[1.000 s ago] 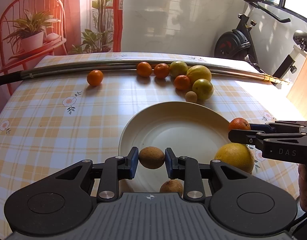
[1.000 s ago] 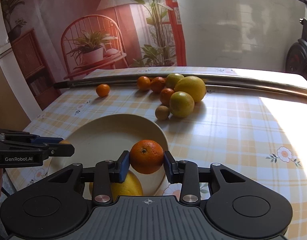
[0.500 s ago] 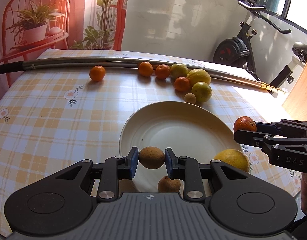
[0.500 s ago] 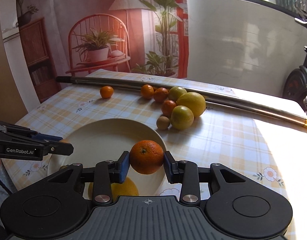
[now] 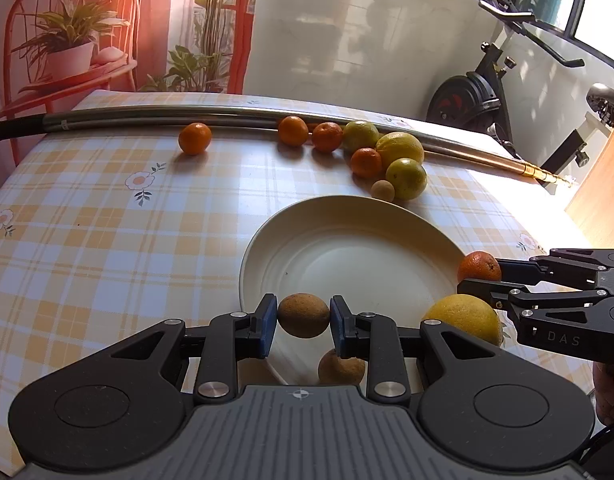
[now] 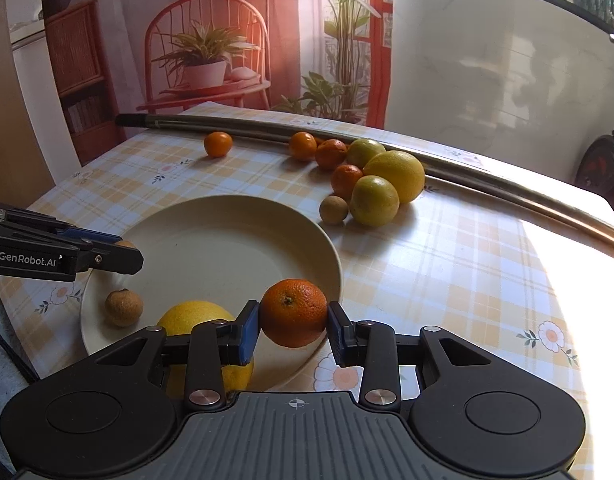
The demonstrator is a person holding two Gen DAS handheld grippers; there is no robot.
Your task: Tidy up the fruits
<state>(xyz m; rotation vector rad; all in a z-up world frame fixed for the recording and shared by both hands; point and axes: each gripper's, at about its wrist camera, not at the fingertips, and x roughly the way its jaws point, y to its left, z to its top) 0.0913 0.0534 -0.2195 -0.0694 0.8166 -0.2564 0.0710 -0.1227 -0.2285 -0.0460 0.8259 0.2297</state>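
My left gripper (image 5: 303,318) is shut on a small brown fruit (image 5: 303,315), held above the near rim of the cream plate (image 5: 347,240). My right gripper (image 6: 293,320) is shut on an orange (image 6: 293,312) above the plate's (image 6: 227,236) right near edge. On the plate lie a yellow lemon (image 6: 199,322) and another small brown fruit (image 6: 123,307). In the left wrist view the lemon (image 5: 463,320) and that brown fruit (image 5: 341,367) sit near the plate's front. A cluster of oranges, lemons and a small brown fruit (image 6: 334,210) lies on the table beyond the plate.
A long metal pole (image 5: 147,116) lies across the far side of the checked tablecloth (image 5: 107,240). A lone orange (image 5: 195,139) sits apart at the left. An exercise bike (image 5: 479,100) stands past the table's right end. A wooden edge shows at far right.
Both grippers have lifted slightly and drawn back toward me with their fruits still held; the plate and table fruits look farther and lower in both views.
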